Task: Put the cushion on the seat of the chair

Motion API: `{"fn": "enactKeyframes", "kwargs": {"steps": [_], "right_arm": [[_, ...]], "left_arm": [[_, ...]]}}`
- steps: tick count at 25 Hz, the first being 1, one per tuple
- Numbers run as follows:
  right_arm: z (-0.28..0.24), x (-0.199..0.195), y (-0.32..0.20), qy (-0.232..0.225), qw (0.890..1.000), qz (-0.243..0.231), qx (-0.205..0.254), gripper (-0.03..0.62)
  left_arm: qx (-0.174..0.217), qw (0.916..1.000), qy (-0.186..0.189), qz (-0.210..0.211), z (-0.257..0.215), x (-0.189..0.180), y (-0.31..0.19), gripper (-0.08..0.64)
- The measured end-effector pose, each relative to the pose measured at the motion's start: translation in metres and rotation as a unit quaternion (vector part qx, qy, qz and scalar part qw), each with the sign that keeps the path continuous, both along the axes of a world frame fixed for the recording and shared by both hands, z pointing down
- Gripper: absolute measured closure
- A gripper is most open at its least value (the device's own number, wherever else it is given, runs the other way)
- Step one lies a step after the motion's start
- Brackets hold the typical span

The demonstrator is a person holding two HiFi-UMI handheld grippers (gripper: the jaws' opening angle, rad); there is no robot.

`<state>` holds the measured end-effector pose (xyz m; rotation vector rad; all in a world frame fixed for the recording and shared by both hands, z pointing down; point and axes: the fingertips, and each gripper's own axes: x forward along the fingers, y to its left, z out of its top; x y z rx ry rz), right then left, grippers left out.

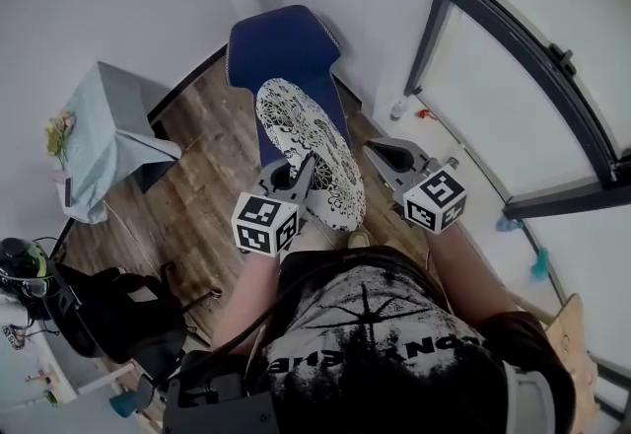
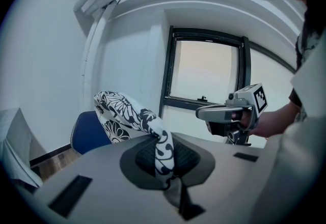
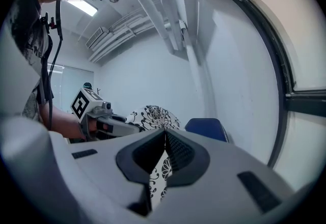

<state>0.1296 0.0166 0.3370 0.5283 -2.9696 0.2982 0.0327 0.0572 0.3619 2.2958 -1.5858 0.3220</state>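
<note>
Left gripper (image 1: pixel 293 174): jaws pinched on the near edge of the cushion (image 1: pixel 308 136), a fold of patterned fabric caught between the pads. The cushion hangs in the air, tilted up, in front of the blue chair (image 1: pixel 286 45) and not yet on its seat.

Recommendation: carry it forward over the seat, level it, lower it until it lies flat, and only then release. A single-edge hold is likely to let it sag or swing, so the move should be slow.

Right gripper (image 1: pixel 386 156): just beside the cushion's right edge, jaws pressed together on nothing.

View comparison: only the head view shows the cushion and chair together. The left gripper view confirms the pinch. The right gripper view confirms that the right gripper's tips meet, with the pattern showing only behind them.
</note>
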Motion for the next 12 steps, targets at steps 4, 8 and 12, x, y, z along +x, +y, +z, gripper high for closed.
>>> {"fn": "enactKeyframes", "kwargs": {"steps": [4, 8, 12], "right_arm": [[0.004, 0.007, -0.010, 0.002, 1.000, -0.001, -0.002, 0.575], [0.004, 0.005, -0.021, 0.004, 1.000, -0.001, -0.004, 0.575], [0.007, -0.004, -0.032, 0.004, 1.000, 0.002, -0.007, 0.575]], "left_arm": [[0.001, 1.0000, -0.001, 0.000, 0.000, 0.006, -0.012, 0.532], [0.000, 1.0000, 0.000, 0.004, 0.000, 0.005, -0.023, 0.532], [-0.007, 0.9999, 0.000, 0.007, 0.006, -0.003, -0.034, 0.532]]}}
